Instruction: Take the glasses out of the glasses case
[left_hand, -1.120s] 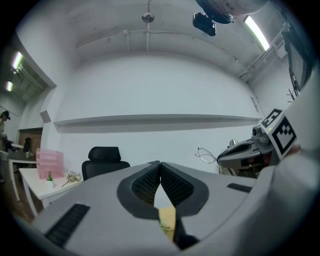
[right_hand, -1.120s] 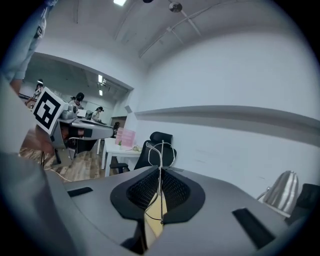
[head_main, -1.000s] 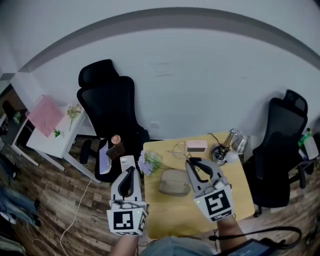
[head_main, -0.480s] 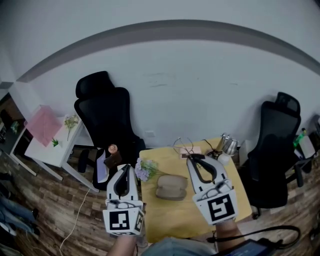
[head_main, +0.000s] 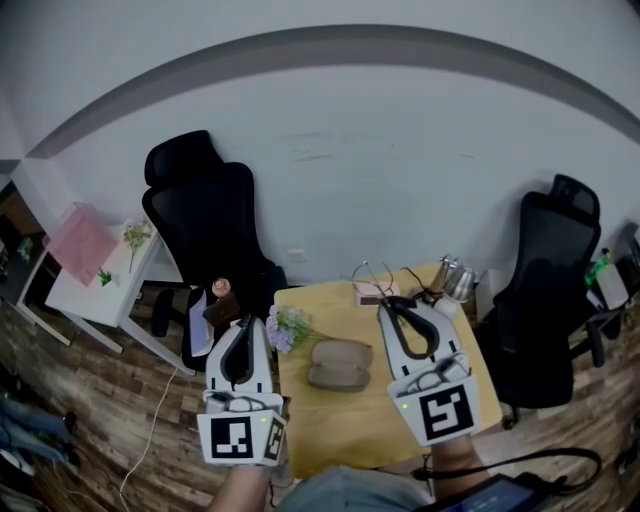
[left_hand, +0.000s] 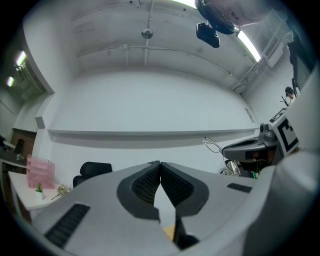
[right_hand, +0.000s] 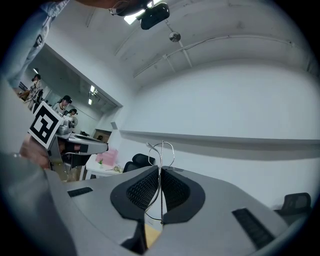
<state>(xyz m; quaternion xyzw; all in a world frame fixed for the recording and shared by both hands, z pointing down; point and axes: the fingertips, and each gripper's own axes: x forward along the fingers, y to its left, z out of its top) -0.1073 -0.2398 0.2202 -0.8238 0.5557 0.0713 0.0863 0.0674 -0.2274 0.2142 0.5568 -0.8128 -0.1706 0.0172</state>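
The tan glasses case (head_main: 338, 364) lies on the yellow table (head_main: 340, 425), between and below both grippers. My right gripper (head_main: 386, 304) is raised above the table's far side and shut on thin wire-framed glasses (head_main: 371, 277), which stick out past its tips. In the right gripper view the glasses' wire (right_hand: 161, 150) runs between the closed pads. My left gripper (head_main: 243, 323) hangs over the table's left edge, shut with nothing in it; its pads (left_hand: 148, 181) meet in the left gripper view, where the right gripper (left_hand: 250, 148) and the glasses (left_hand: 213, 145) show at the right.
A bunch of pale flowers (head_main: 288, 328) lies left of the case. A pink box (head_main: 372, 291) and a metal kettle (head_main: 453, 281) stand at the table's far edge. Black office chairs (head_main: 205, 225) (head_main: 556, 290) flank the table; a white side table (head_main: 95, 280) stands at the left.
Both grippers have risen. The right one has carried the glasses up and farther from the case, which has stayed on the table.
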